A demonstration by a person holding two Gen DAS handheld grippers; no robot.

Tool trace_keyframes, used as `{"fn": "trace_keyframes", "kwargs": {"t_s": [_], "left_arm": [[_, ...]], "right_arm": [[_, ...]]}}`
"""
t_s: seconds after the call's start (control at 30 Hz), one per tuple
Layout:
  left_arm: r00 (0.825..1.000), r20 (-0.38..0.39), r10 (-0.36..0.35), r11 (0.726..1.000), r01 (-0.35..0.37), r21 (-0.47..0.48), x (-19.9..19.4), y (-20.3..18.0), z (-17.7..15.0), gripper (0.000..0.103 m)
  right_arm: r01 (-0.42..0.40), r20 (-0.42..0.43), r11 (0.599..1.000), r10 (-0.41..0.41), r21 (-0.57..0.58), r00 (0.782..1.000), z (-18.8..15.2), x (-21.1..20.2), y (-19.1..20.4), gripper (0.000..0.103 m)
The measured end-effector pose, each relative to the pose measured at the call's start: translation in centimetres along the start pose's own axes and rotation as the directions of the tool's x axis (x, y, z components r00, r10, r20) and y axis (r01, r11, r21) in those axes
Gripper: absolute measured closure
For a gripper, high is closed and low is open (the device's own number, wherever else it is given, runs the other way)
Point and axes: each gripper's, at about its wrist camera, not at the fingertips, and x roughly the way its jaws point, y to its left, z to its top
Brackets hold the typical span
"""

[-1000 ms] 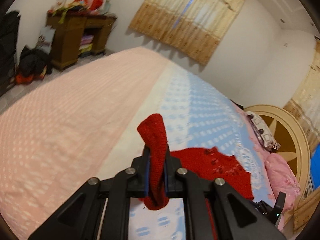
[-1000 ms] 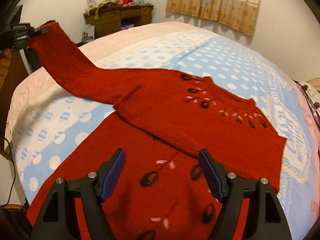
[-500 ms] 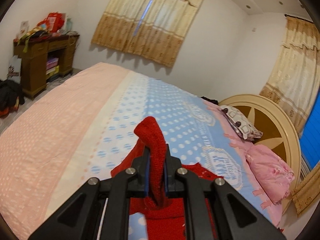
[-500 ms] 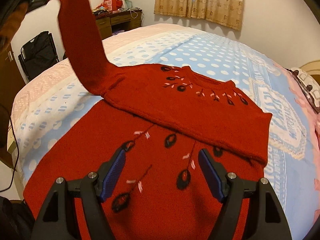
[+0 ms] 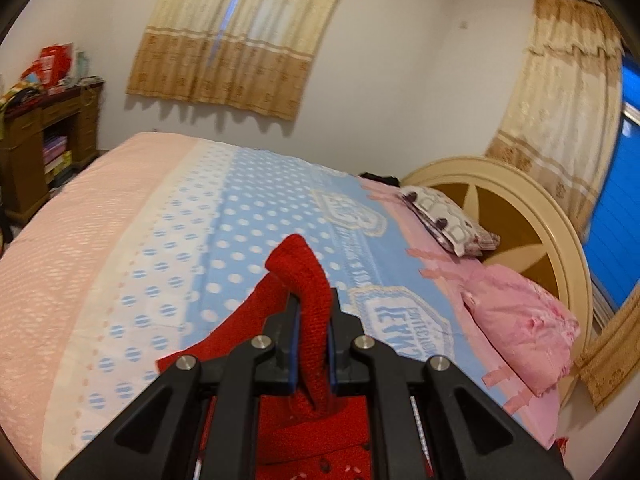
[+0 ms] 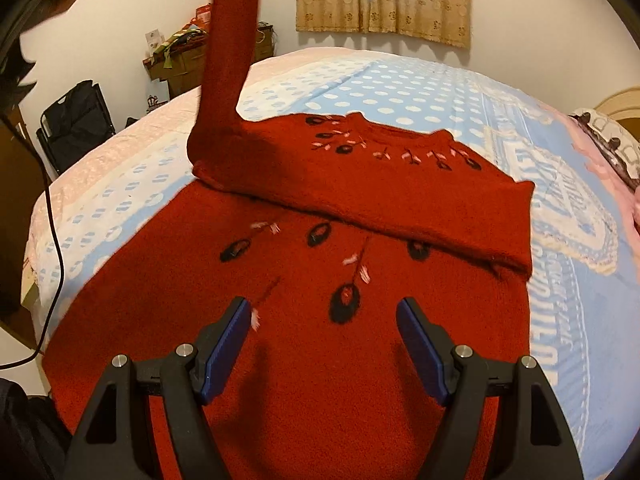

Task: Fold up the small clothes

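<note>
Your left hand-held gripper is closed tight on the cuff of the sleeve, which rises almost upright from the far left shoulder of the red sweater. The sweater lies flat on the bed, its top part already folded over. Your right hand-held gripper hovers wide open and holds nothing, above the sweater's near part. The sleeve's long axis must come down across the sweater, so I think the left one is better placed.
</note>
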Motion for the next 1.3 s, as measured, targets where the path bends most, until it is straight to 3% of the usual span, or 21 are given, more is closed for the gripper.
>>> {"fn": "trace_keyframes", "kwargs": {"t_s": [0.27,0.53,0.63,0.73,0.8,0.83,0.93,1.07,1.13,1.2,1.3], "left_arm": [[0.994,-0.108,-0.006,0.998,0.013,0.065,6.9,-5.2,-2.8,0.092],[0.960,-0.280,0.019,0.989,0.023,0.146,14.8,-9.0,-8.8,0.092],[0.945,-0.328,0.012,0.983,0.048,0.176,16.3,-10.3,-10.2,0.086],[0.931,-0.365,-0.015,0.974,0.096,0.204,16.8,-11.3,-10.9,0.065],[0.939,-0.343,-0.016,0.964,0.105,0.242,15.9,-11.7,-11.1,0.048],[0.945,-0.328,-0.016,0.959,0.108,0.263,15.2,-11.7,-11.2,0.045],[0.959,-0.283,0.012,0.941,0.085,0.328,12.8,-10.2,-11.5,0.034],[0.970,-0.207,0.131,0.920,-0.041,0.390,10.1,-5.3,-13.0,0.023],[0.959,-0.193,0.209,0.907,-0.116,0.404,9.2,-2.3,-14.2,0.023],[0.933,-0.191,0.305,0.884,-0.203,0.421,8.3,1.5,-16.3,0.022],[0.895,-0.232,0.380,0.870,-0.261,0.418,8.1,5.2,-18.6,0.022]], "right_arm": [[-0.041,0.000,0.999,0.041,0.035,0.999,-0.3,0.0,-0.9,0.027],[-0.049,-0.050,0.998,0.051,0.036,0.997,-0.8,1.3,-0.5,0.027],[-0.058,-0.060,0.997,0.061,0.044,0.996,-1.0,1.6,-0.6,0.027],[-0.069,-0.067,0.996,0.072,0.050,0.995,-1.0,1.8,-0.9,0.027],[-0.073,-0.068,0.996,0.077,0.053,0.995,-1.0,1.8,-1.0,0.027],[-0.076,-0.069,0.996,0.079,0.054,0.994,-1.0,1.8,-1.0,0.027],[-0.081,-0.072,0.995,0.085,0.058,0.994,-0.9,1.8,-1.1,0.027],[-0.085,-0.072,0.994,0.089,0.061,0.993,-0.9,1.9,-1.2,0.026],[-0.092,-0.073,0.993,0.097,0.068,0.993,-0.9,1.9,-1.3,0.026],[-0.103,-0.071,0.992,0.108,0.078,0.992,-0.9,2.0,-1.6,0.026],[-0.122,-0.061,0.988,0.129,0.100,0.990,-1.0,1.9,-1.9,0.026]]}}
